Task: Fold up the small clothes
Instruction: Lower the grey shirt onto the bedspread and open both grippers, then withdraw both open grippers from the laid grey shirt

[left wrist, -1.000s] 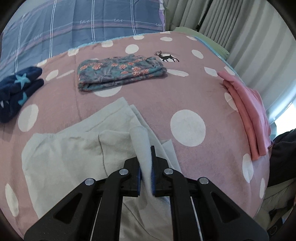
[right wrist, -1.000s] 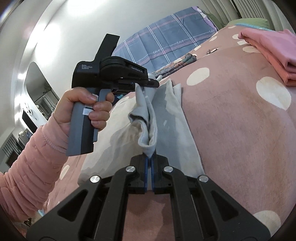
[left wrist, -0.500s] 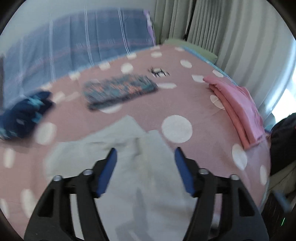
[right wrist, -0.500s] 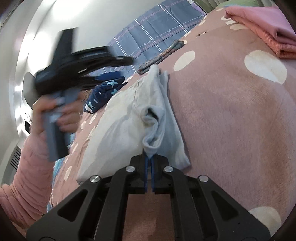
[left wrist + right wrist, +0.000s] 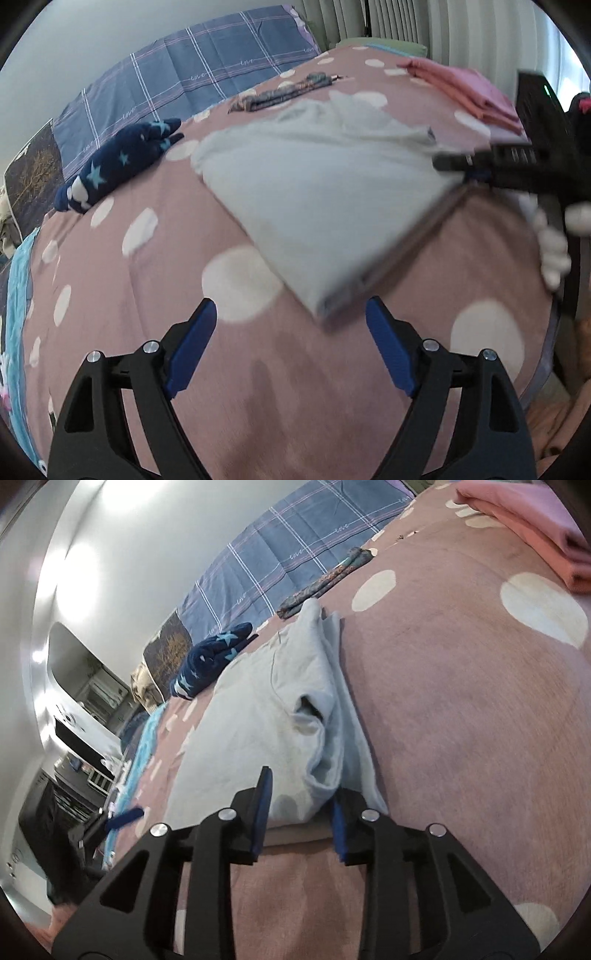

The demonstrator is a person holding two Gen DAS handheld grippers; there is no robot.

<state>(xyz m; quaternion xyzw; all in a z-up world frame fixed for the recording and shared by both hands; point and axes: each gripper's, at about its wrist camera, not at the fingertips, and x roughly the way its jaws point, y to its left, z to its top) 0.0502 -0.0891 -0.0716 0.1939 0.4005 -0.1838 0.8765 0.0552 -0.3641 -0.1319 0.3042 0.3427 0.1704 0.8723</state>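
The right gripper [image 5: 299, 810] stands spread around the near folded edge of the grey garment [image 5: 258, 716] at frame centre, and the left gripper [image 5: 288, 343], equally unclenched, hovers bottom-centre short of its corner; next, pinch both hem corners evenly.

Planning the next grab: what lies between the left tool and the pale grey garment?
In the left wrist view, only bare pink dotted bedspread lies between the open left tool and the near corner of the pale grey garment.
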